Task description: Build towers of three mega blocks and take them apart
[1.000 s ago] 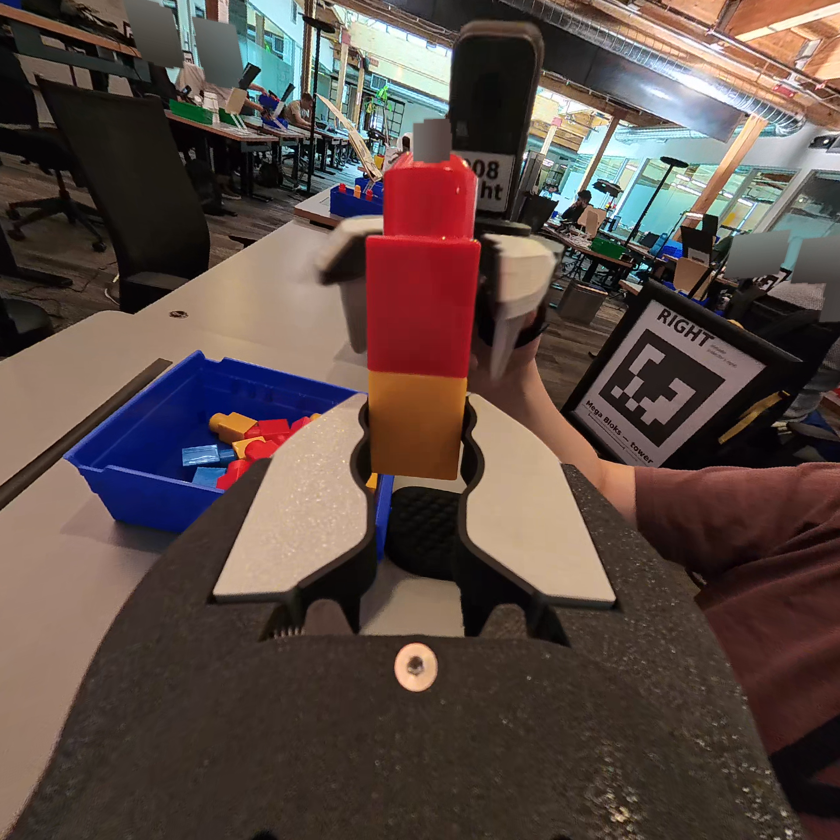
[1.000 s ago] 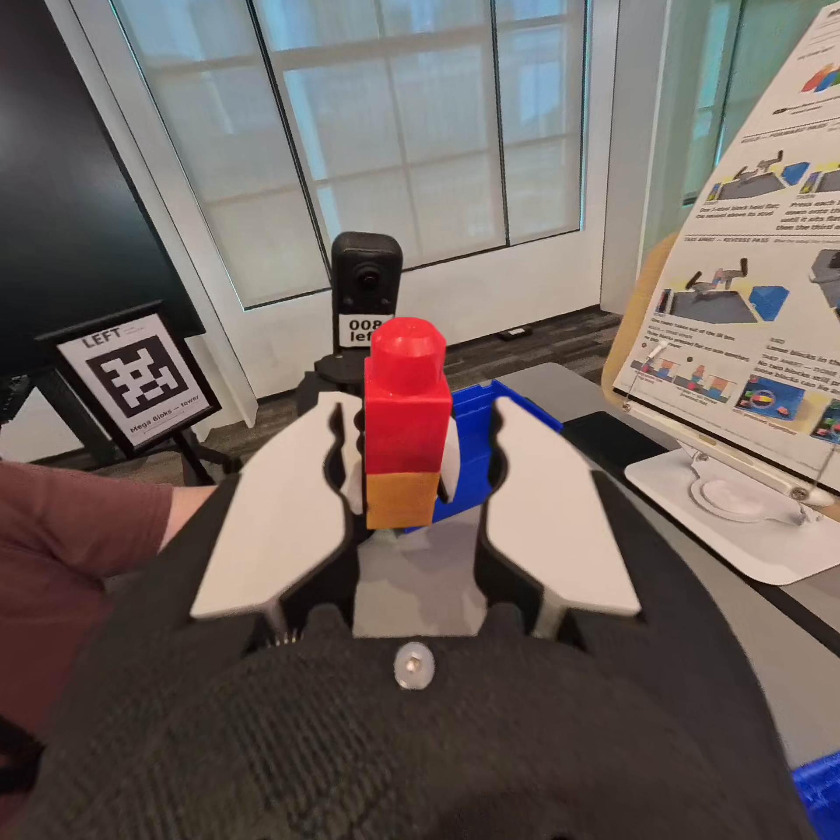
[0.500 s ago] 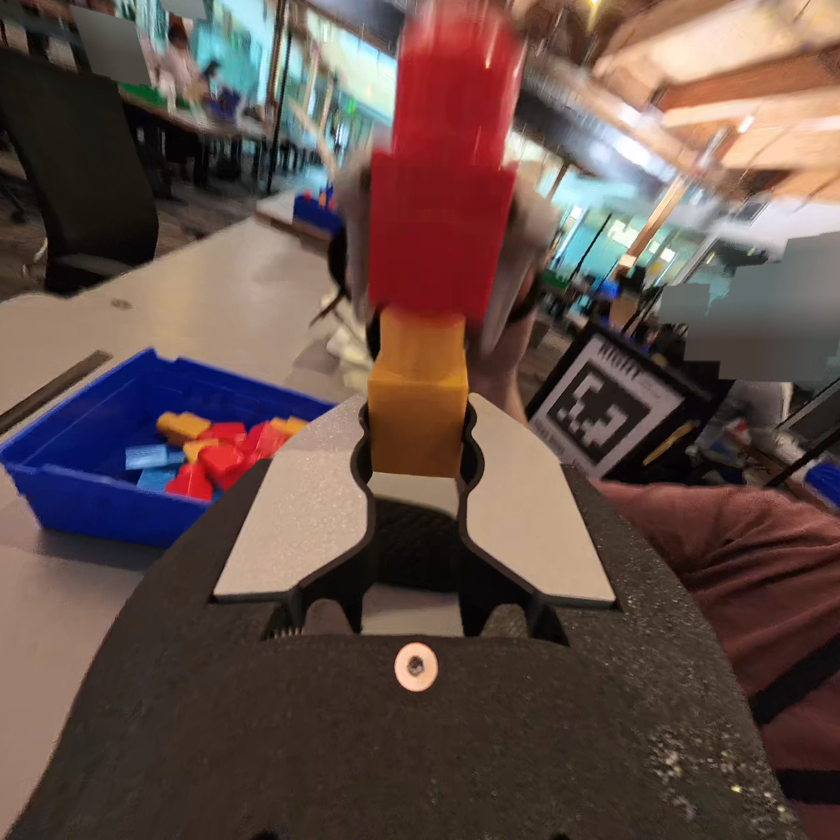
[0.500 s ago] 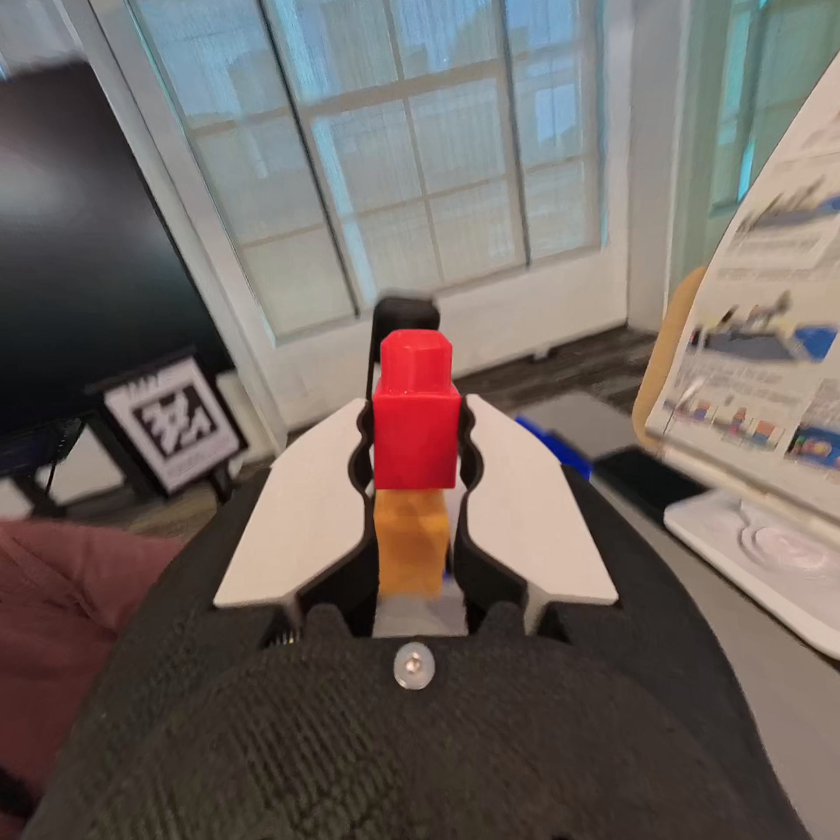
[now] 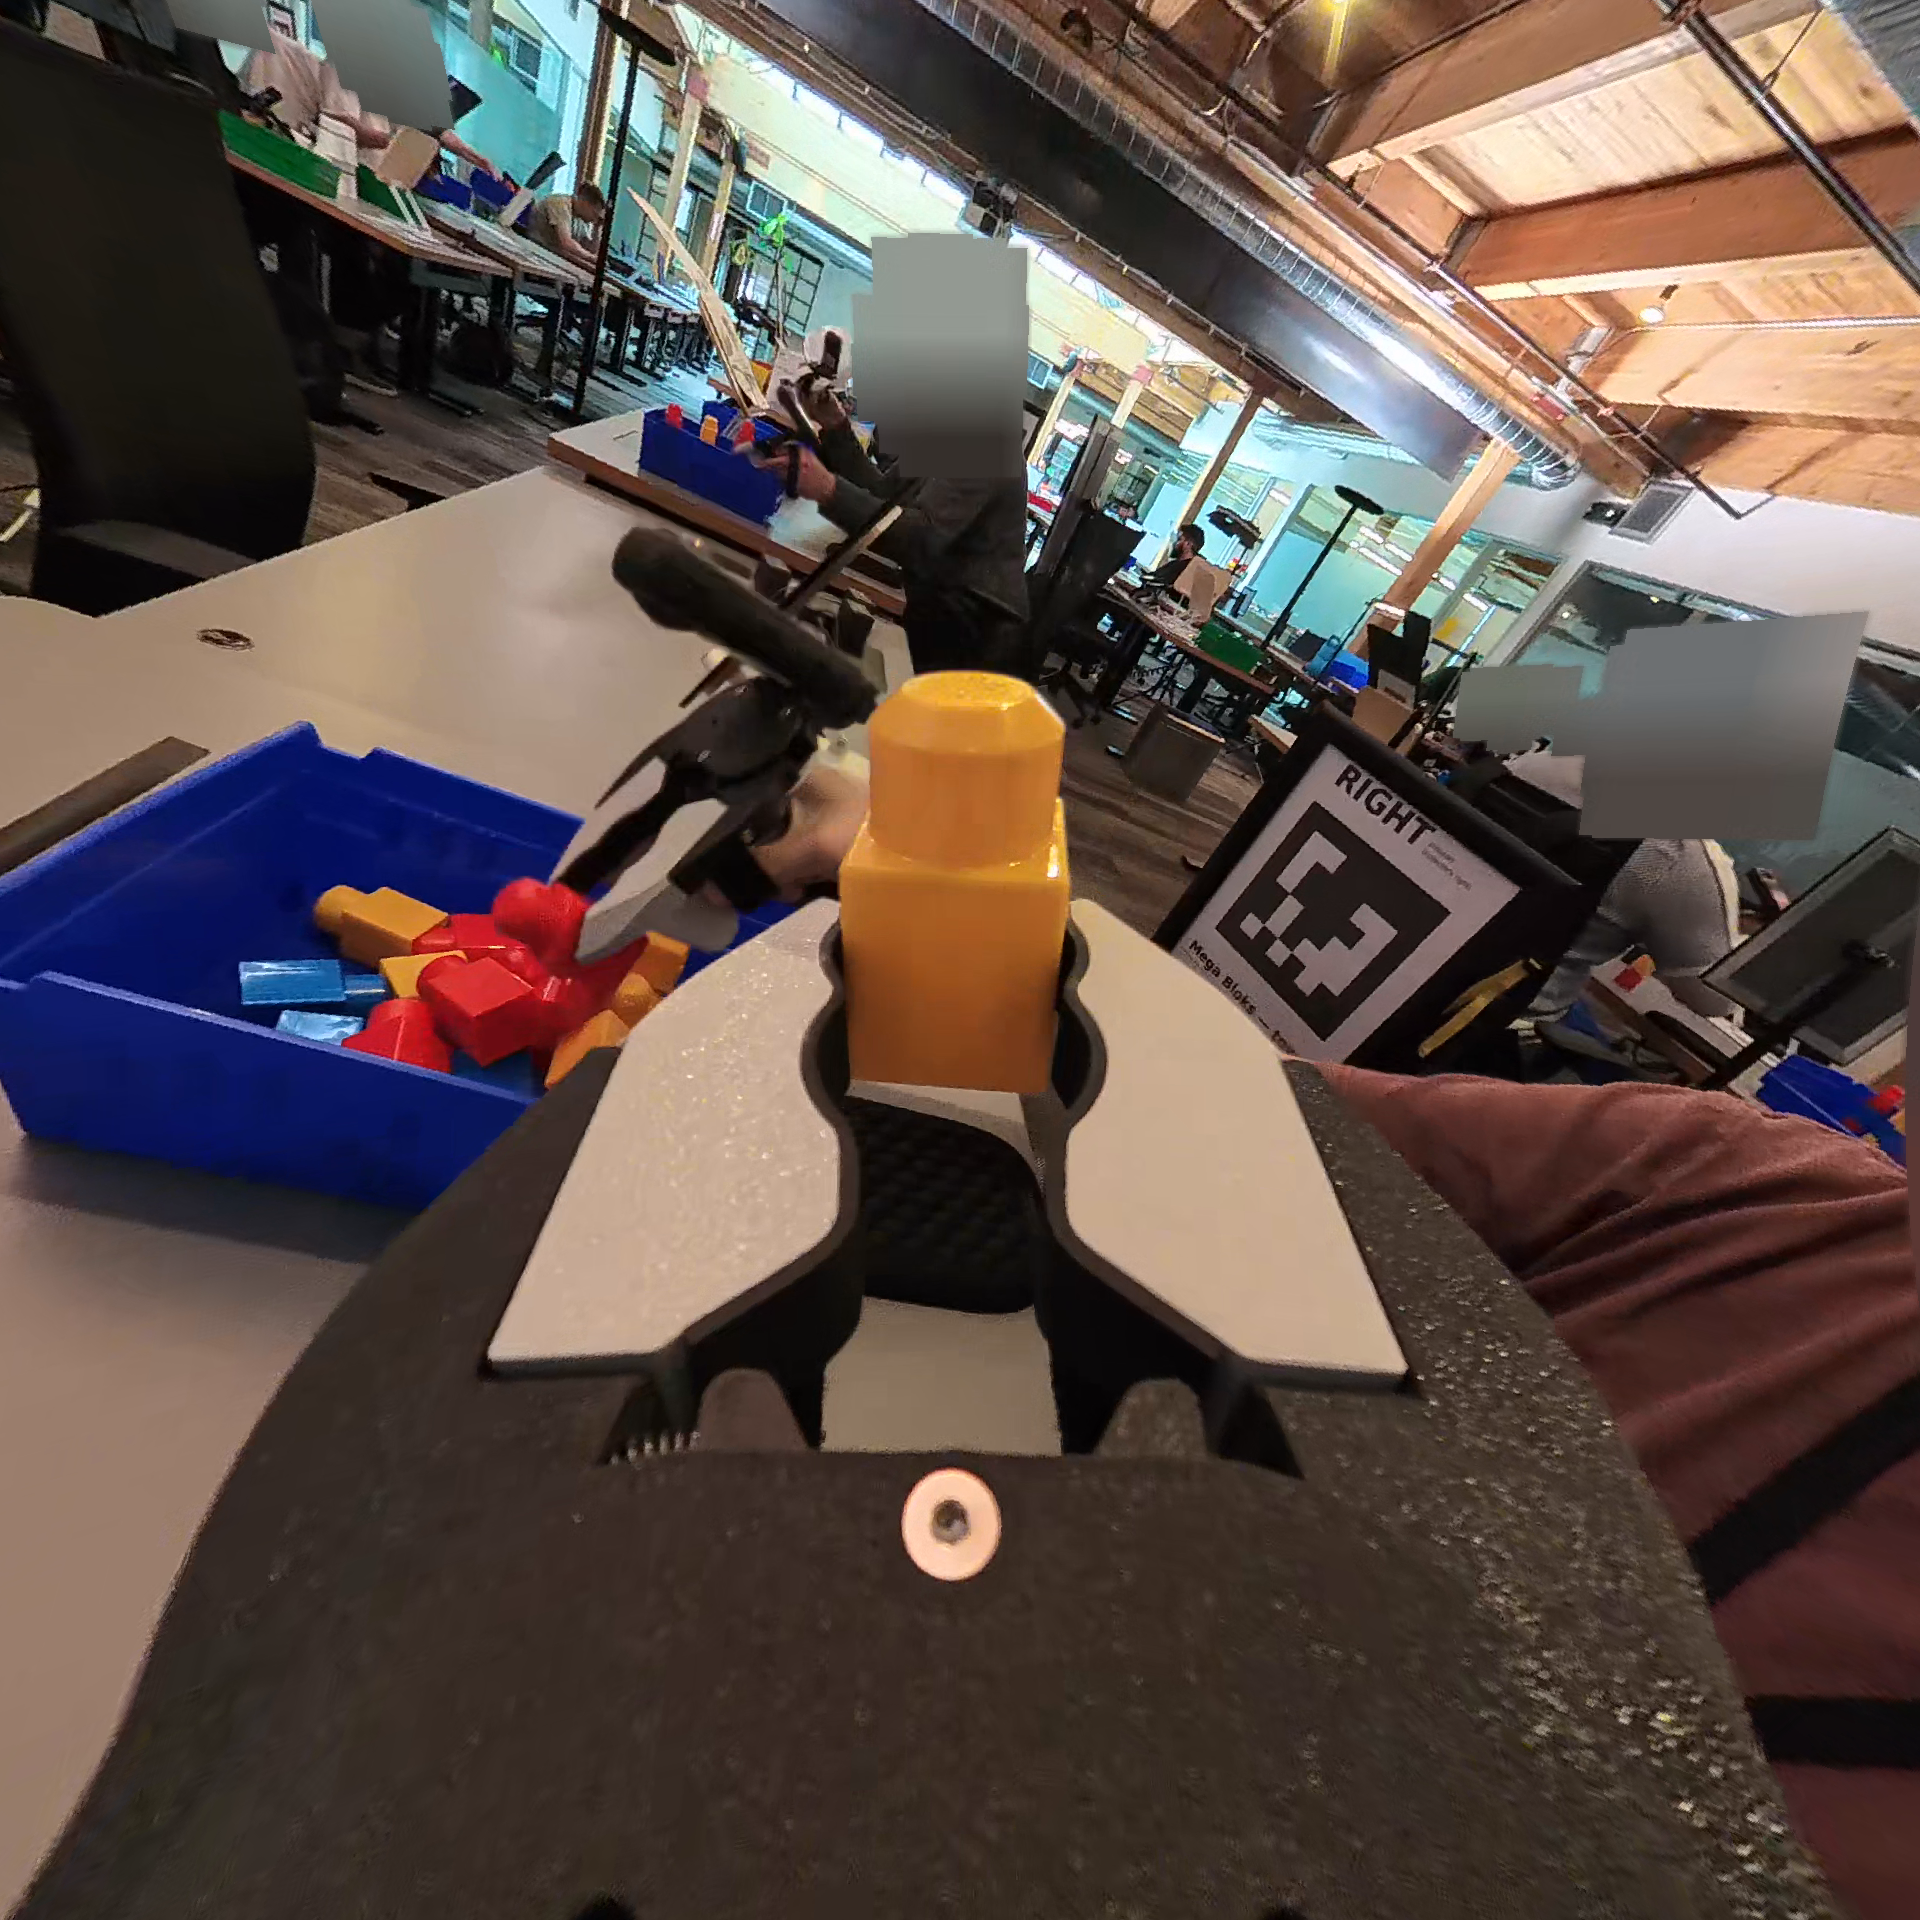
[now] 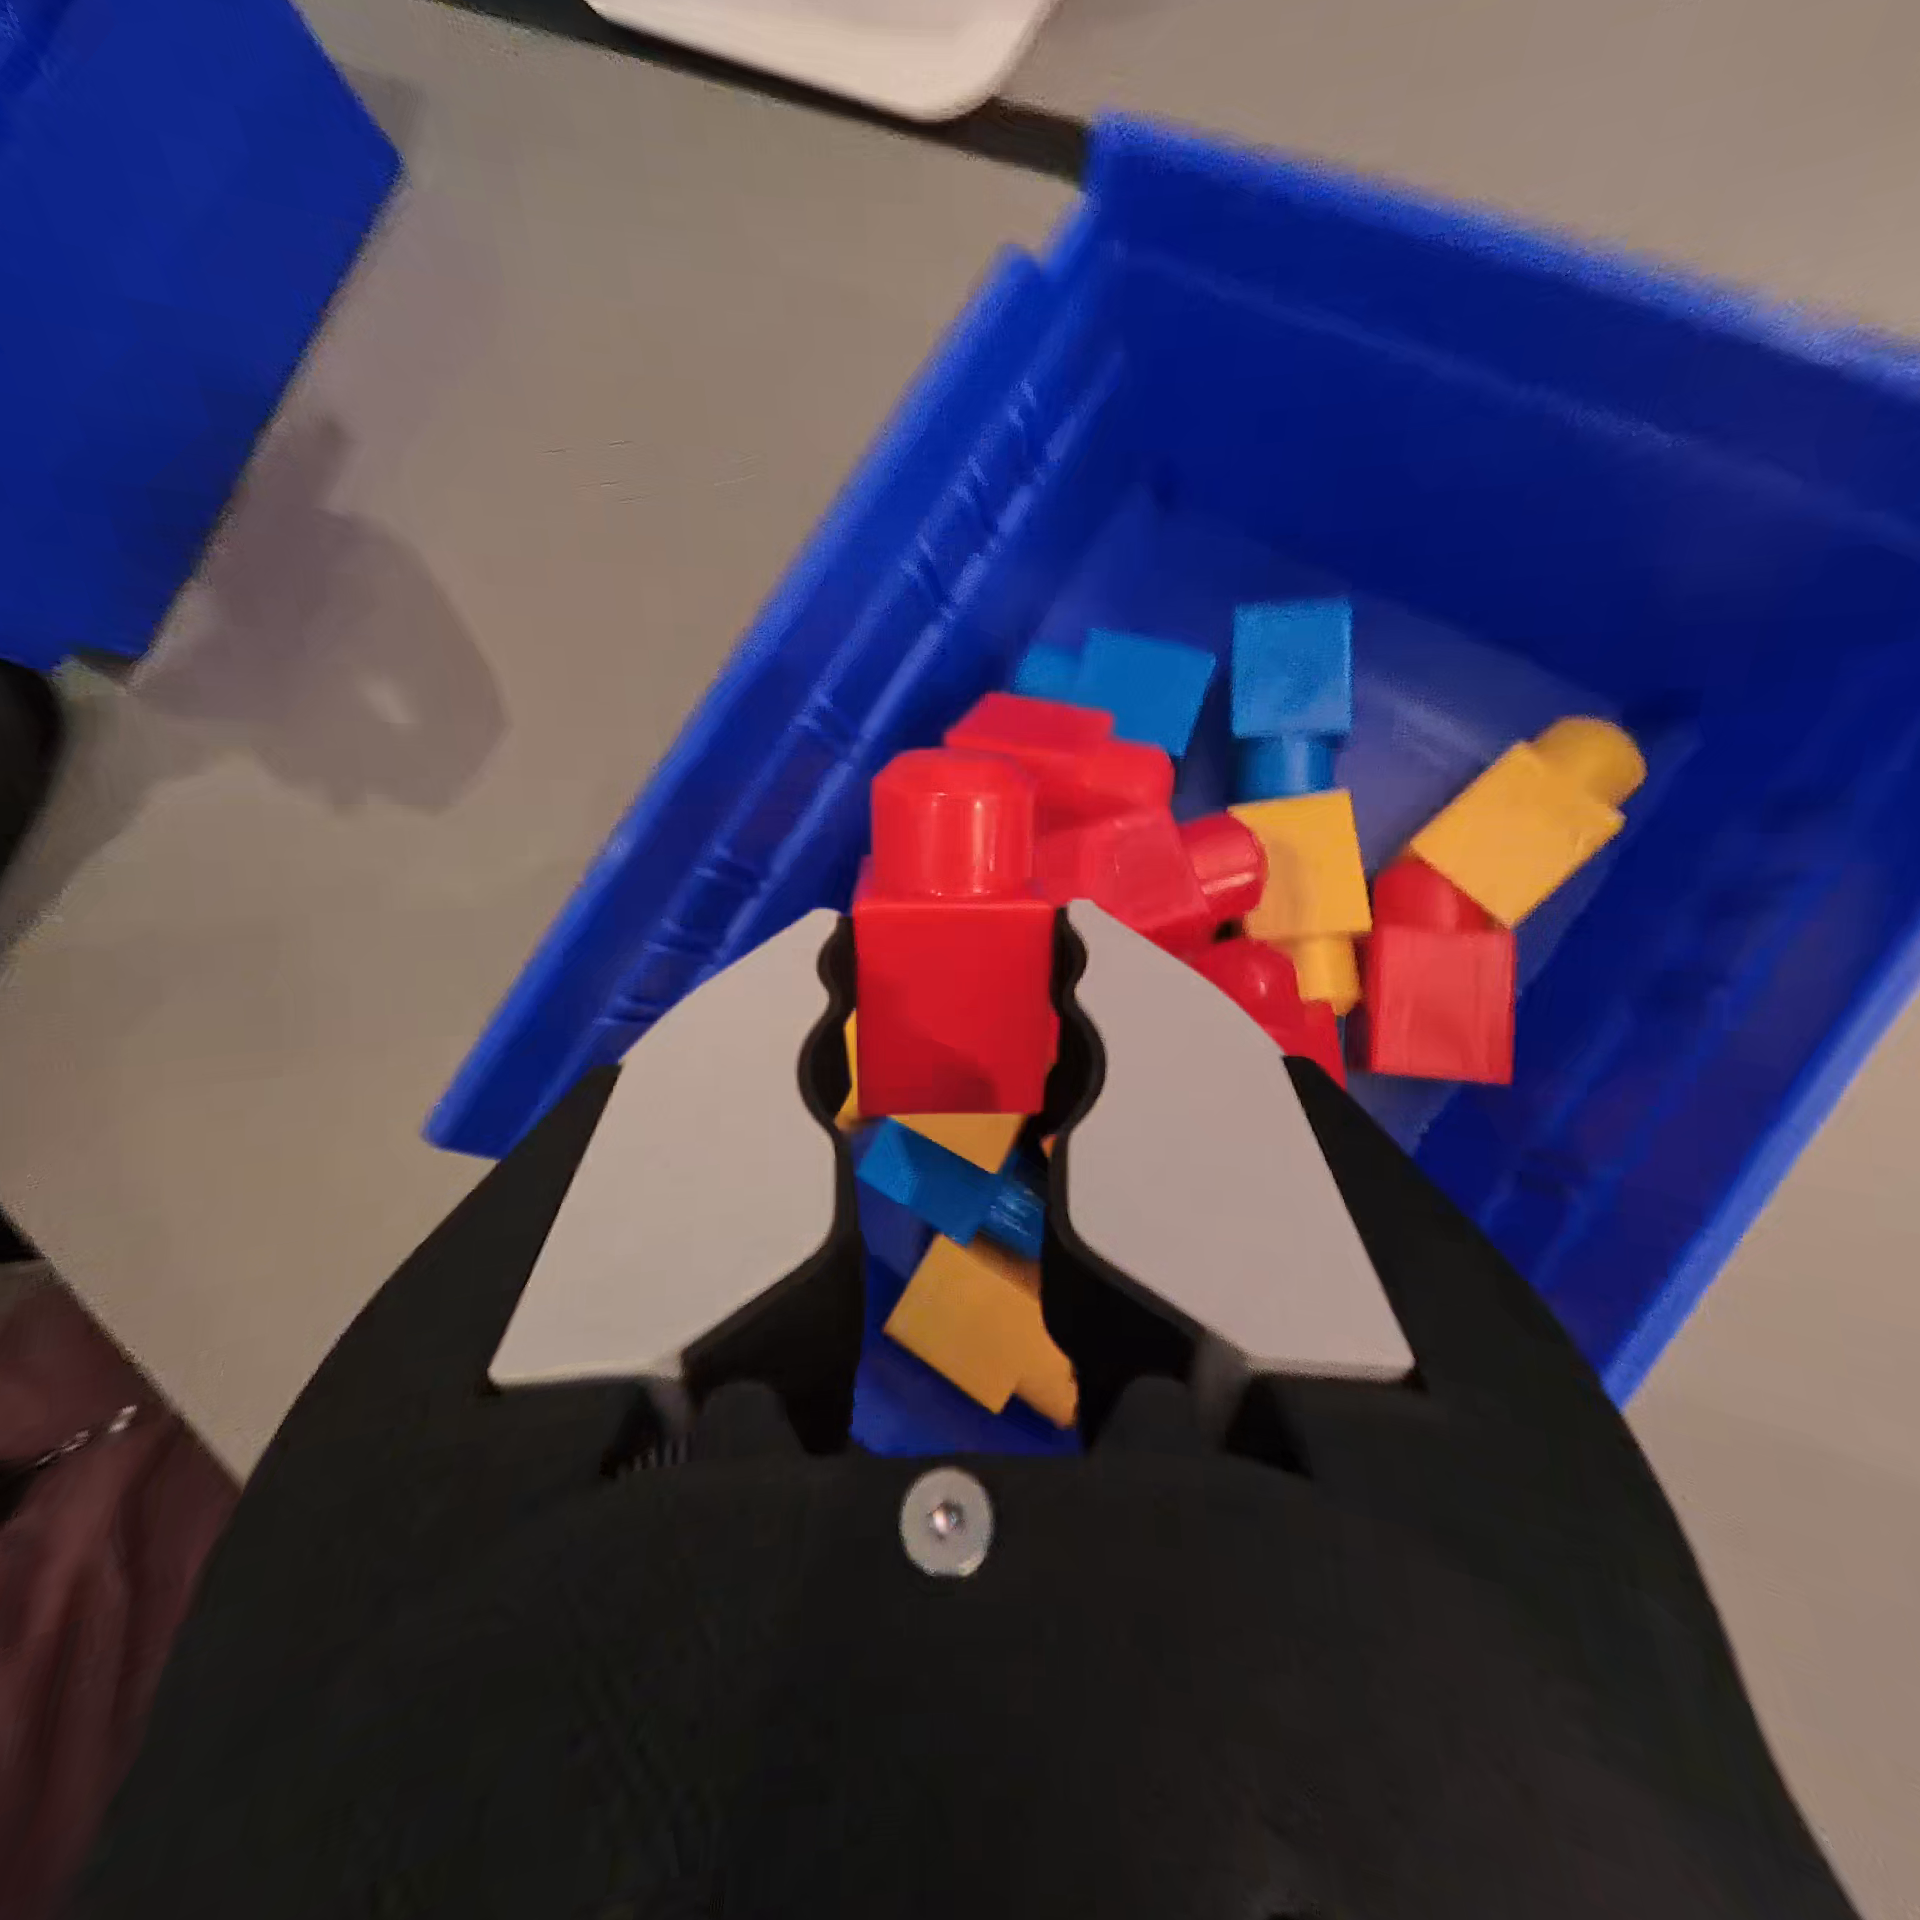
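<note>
The left hand-held gripper points level over the grey worktop, just right of the blue bin, its two pads clamped partway closed on an upright orange block with the stud on top. The right hand-held gripper tilts steeply down over the blue bin, its pads pressed on the sides of a red block held just above the loose blocks inside. A maroon sleeve lies to the bin's right.

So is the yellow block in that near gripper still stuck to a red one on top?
No: the yellow block stands alone between the left gripper's fingers, its top stud bare.
</note>
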Demonstrator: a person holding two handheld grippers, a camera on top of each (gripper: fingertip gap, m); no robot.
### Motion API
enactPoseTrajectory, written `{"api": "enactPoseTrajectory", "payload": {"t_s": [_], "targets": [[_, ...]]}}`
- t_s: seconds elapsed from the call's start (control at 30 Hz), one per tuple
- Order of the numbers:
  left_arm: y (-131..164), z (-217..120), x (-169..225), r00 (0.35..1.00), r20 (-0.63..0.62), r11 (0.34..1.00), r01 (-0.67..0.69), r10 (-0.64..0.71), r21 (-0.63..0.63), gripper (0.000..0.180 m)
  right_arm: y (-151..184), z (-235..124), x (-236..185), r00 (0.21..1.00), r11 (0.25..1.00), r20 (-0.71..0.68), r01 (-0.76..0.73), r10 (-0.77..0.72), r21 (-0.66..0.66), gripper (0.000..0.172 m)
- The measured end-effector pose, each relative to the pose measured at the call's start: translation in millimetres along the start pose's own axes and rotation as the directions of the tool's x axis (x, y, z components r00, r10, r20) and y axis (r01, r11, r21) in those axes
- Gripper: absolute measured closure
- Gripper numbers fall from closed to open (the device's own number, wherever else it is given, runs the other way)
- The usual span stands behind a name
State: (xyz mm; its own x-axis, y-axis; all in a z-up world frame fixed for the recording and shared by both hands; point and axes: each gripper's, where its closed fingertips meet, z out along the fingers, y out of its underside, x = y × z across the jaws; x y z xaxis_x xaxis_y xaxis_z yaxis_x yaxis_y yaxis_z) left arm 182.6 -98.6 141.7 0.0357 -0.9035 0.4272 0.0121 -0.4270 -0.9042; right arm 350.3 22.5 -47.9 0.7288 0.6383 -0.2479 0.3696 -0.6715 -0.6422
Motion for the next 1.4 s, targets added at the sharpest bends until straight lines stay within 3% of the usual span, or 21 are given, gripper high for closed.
{"api": "enactPoseTrajectory", "payload": {"t_s": [0.07, 0.13, 0.17, 0.27, 0.33, 0.4, 0.5, 0.57, 0.7, 0.77, 0.8, 0.93, 1.0, 1.1, 1.2, 1.3, 1.4], "targets": [[4, 2, 0, 1.000, -0.011, 1.000, 0.027, -0.027, -0.009, 0.145, -3, 3, 0, 0.999, 0.995, -0.009, 0.034, -0.034, 0.093, 0.134], [7, 2, -1, 0.998, -0.011, 0.998, 0.056, -0.056, -0.023, 0.145, -31, -15, -30, 0.982, 0.942, -0.013, 0.187, -0.191, 0.278, 0.104], [9, 3, -2, 0.997, -0.006, 0.997, 0.074, -0.074, -0.037, 0.145, -47, -30, -62, 0.945, 0.873, -0.001, 0.304, -0.328, 0.383, 0.096], [14, 6, 2, 0.991, -0.015, 0.987, 0.130, -0.132, -0.092, 0.145, -75, -79, -173, 0.718, 0.546, -0.090, 0.599, -0.691, 0.586, 0.083], [14, 11, 13, 0.984, -0.062, 0.979, 0.161, -0.170, -0.123, 0.145, -85, -96, -220, 0.547, 0.320, -0.263, 0.746, -0.795, 0.584, 0.084], [15, 15, 21, 0.979, -0.089, 0.976, 0.168, -0.182, -0.142, 0.145, -92, -102, -249, 0.415, 0.156, -0.396, 0.826, -0.819, 0.542, 0.083], [16, 19, 29, 0.979, -0.110, 0.977, 0.156, -0.173, -0.148, 0.144, -97, -98, -268, 0.354, 0.096, -0.424, 0.848, -0.834, 0.521, 0.087], [19, 20, 33, 0.980, -0.116, 0.976, 0.142, -0.162, -0.162, 0.144, -98, -95, -271, 0.351, 0.083, -0.432, 0.845, -0.831, 0.528, 0.102], [19, 15, 34, 0.978, -0.128, 0.978, 0.147, -0.166, -0.148, 0.141, -97, -100, -264, 0.372, 0.090, -0.449, 0.841, -0.812, 0.534, 0.104], [17, 5, 26, 0.986, -0.071, 0.980, 0.143, -0.154, -0.139, 0.136, -97, -102, -241, 0.417, 0.153, -0.444, 0.841, -0.793, 0.518, 0.104], [17, -5, 18, 0.991, -0.012, 0.982, 0.129, -0.132, -0.139, 0.134, -96, -98, -218, 0.456, 0.226, -0.417, 0.840, -0.786, 0.493, 0.104], [23, -60, -2, 0.979, 0.200, 0.987, 0.071, -0.042, -0.142, 0.127, -58, -40, -68, 0.716, 0.698, -0.273, 0.694, -0.643, 0.176, 0.104], [29, -92, -11, 0.952, 0.306, 0.985, 0.072, -0.021, -0.157, 0.126, -30, -15, -20, 0.811, 0.821, -0.224, 0.566, -0.540, 0.071, 0.104], [48, -149, -32, 0.860, 0.510, 0.968, 0.139, -0.013, -0.209, 0.126, -9, 6, 8, 0.873, 0.891, -0.204, 0.455, -0.443, 0.012, 0.104], [77, -216, -51, 0.712, 0.702, 0.931, 0.266, -0.015, -0.251, 0.126, -2, 14, 23, 0.865, 0.898, -0.253, 0.437, -0.434, -0.049, 0.101], [106, -256, -57, 0.620, 0.783, 0.906, 0.354, -0.042, -0.232, 0.131, -12, 9, 12, 0.854, 0.887, -0.277, 0.461, -0.439, 0.013, 0.091], [153, -283, -70, 0.499, 0.862, 0.808, 0.543, -0.092, -0.229, 0.125, -22, 0, -10, 0.871, 0.880, -0.240, 0.462, -0.429, 0.105, 0.092]]}}
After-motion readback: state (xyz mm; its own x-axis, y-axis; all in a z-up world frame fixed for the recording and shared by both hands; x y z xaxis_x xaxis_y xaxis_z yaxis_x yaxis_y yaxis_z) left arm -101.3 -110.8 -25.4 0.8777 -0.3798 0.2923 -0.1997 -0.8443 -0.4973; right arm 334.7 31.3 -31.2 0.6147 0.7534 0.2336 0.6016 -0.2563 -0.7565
